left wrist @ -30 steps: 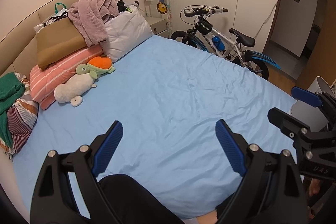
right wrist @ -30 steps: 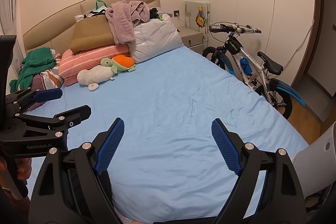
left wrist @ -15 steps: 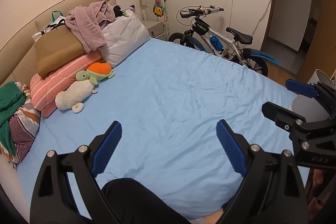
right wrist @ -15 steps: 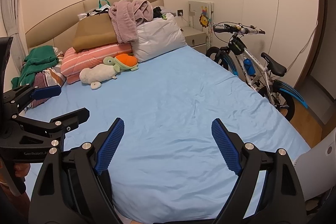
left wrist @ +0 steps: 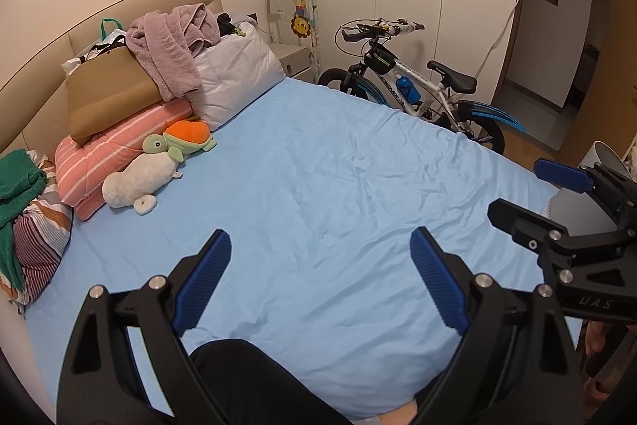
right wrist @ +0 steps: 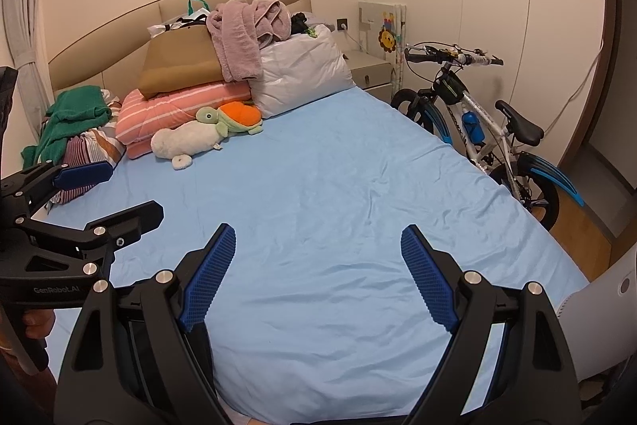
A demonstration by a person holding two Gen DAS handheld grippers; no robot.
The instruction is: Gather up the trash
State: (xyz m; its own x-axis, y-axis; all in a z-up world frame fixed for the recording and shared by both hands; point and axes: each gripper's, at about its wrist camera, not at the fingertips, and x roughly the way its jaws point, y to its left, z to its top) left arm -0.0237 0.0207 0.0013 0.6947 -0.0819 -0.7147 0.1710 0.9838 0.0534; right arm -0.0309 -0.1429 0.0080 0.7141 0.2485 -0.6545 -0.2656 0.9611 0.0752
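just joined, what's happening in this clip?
A person holds a claw in each hand over the foot of a blue bed. The left claw and right claw are both open and empty. No trash is visible yet; pillows, plush toys and clothes sit at the headboard, a bicycle alongside.

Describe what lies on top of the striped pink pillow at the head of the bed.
A tan bag rests on the striped pink pillow, with a mauve towel draped over the bag. The bag's contents are mostly hidden.
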